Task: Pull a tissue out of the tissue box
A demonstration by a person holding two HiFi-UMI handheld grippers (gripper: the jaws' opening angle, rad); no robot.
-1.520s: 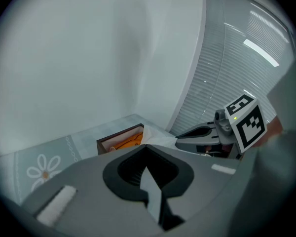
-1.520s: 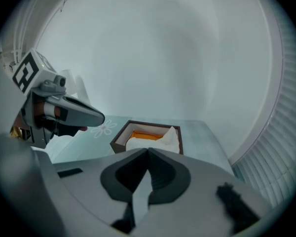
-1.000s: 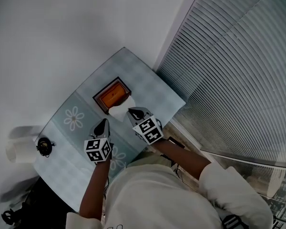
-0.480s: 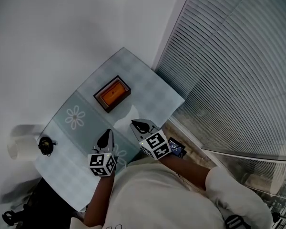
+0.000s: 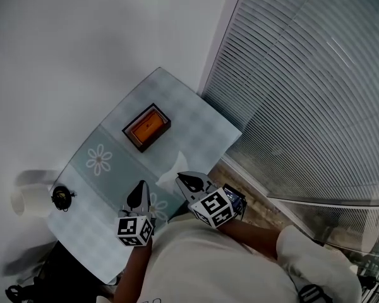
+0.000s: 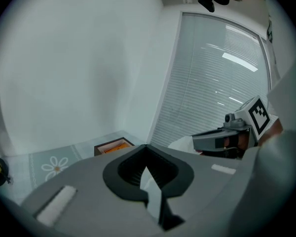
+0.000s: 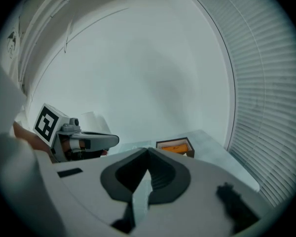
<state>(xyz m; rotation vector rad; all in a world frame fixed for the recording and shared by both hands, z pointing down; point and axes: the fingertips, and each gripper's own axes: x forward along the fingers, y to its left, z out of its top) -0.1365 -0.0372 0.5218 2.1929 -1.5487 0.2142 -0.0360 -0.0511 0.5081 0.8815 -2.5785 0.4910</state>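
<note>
The tissue box (image 5: pixel 146 127), dark wood around an orange top, sits on the pale flowered table (image 5: pixel 196 128); it also shows small in the gripper views (image 6: pixel 112 145) (image 7: pixel 175 146). Both grippers hang over the table's near edge, well back from the box. My right gripper (image 5: pixel 191 182) is shut on a white tissue (image 6: pixel 180 143), a pale scrap at its tip as seen from the left gripper view. The left gripper (image 5: pixel 139 191) is shut with nothing in it, beside the right one (image 7: pixel 113 140). No tissue sticks up from the box's opening.
A white paper roll (image 5: pixel 26 201) lies off the table's left side, and a small dark round object (image 5: pixel 61 197) sits on the near left corner. Window blinds (image 5: pixel 303 93) fill the right. A white wall stands behind the table.
Both grippers pulled back from the box toward the person and rose. The tissue, which stood at the box in the right gripper's tips, came away with that gripper.
</note>
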